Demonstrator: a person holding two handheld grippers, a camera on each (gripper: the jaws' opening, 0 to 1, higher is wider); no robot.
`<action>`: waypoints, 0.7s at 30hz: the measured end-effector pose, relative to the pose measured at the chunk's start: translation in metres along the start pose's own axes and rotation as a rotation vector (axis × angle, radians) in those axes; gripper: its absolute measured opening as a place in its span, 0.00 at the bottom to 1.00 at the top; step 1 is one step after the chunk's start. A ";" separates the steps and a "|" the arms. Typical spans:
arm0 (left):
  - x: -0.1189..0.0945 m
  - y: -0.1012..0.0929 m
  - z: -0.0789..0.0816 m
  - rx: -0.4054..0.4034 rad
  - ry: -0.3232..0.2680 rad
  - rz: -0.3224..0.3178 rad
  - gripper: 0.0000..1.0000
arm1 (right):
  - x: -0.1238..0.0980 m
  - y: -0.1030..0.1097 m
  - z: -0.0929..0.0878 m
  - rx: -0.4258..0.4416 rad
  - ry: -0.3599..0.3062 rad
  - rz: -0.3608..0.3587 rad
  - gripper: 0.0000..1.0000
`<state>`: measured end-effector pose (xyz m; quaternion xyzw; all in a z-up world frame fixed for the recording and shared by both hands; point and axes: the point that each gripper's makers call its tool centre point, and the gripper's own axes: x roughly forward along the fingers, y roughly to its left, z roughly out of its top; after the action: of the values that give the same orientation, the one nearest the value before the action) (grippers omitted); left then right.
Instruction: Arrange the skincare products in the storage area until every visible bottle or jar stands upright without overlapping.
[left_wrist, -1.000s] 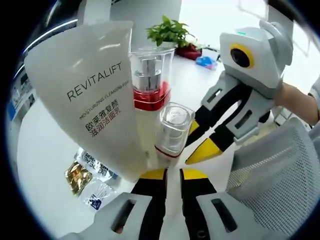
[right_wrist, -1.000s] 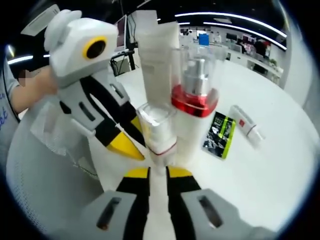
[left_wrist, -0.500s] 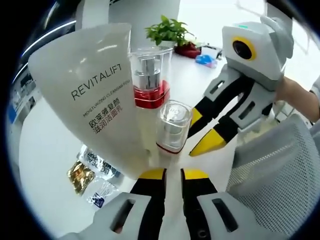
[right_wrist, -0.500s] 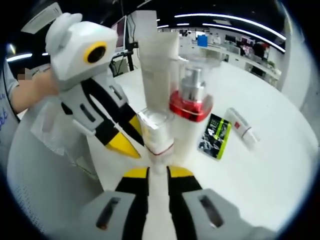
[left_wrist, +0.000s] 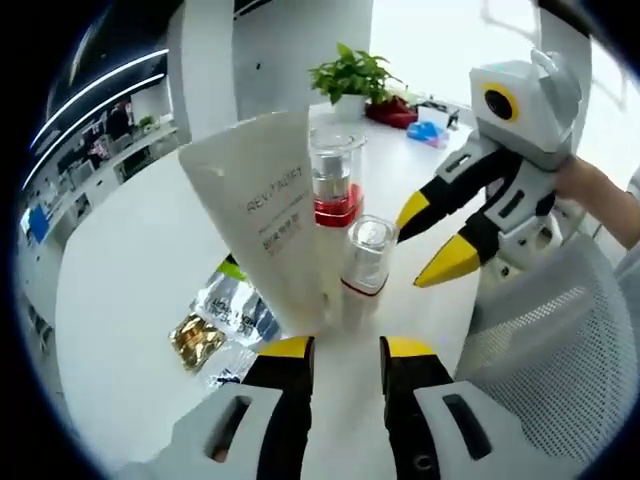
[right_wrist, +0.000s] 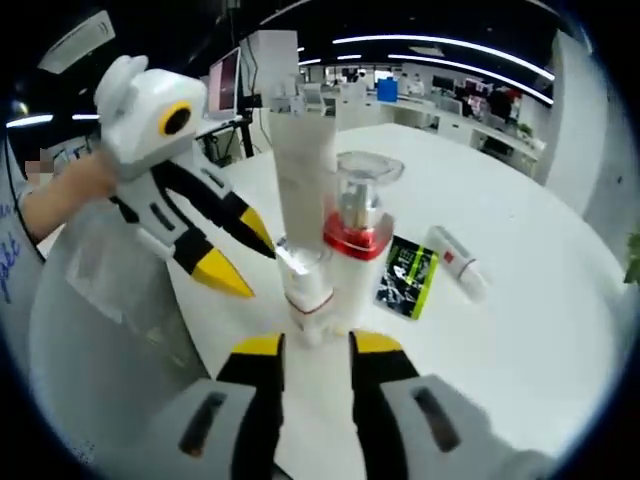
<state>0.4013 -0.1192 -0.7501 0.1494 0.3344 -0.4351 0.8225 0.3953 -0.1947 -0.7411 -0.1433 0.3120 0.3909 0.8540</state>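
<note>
Yellow-tipped, the left claw (left_wrist: 345, 350) now stands open and empty, its tips just short of the small clear bottle (left_wrist: 366, 262); the right claw (right_wrist: 307, 345) is likewise parted and holds nothing, with that same small bottle (right_wrist: 308, 285) just ahead of its tips. Both have drawn back from the cluster compared with a second ago, when the products loomed much larger between the jaws, so I judge the products have been set down and released.

Just past the tips, on the white surface (left_wrist: 120, 300), three products stand upright and close together: the small bottle, the white tube (left_wrist: 268, 225) on its cap, and the red-collared pump bottle (left_wrist: 333, 185) behind. From these angles I cannot tell whether they touch.

Beside them lie flat sachets (left_wrist: 215, 320), and in the right gripper view a dark packet (right_wrist: 404, 275) and a small tube (right_wrist: 455, 262) on its side. That lying tube probably still needs standing up, so the task looks unfinished.

Farther off, a potted plant (left_wrist: 360, 80).
</note>
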 end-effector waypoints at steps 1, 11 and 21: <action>-0.004 0.005 0.000 -0.005 -0.005 0.023 0.27 | -0.003 -0.001 0.003 0.010 -0.011 -0.012 0.28; -0.035 0.021 0.003 -0.033 -0.031 0.105 0.48 | -0.019 -0.002 0.013 0.022 -0.026 -0.063 0.45; -0.069 0.033 0.005 -0.004 -0.054 0.162 0.60 | -0.028 0.006 0.025 0.005 -0.050 -0.086 0.62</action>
<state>0.4033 -0.0605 -0.7012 0.1628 0.2997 -0.3702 0.8641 0.3875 -0.1944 -0.7037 -0.1447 0.2851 0.3565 0.8779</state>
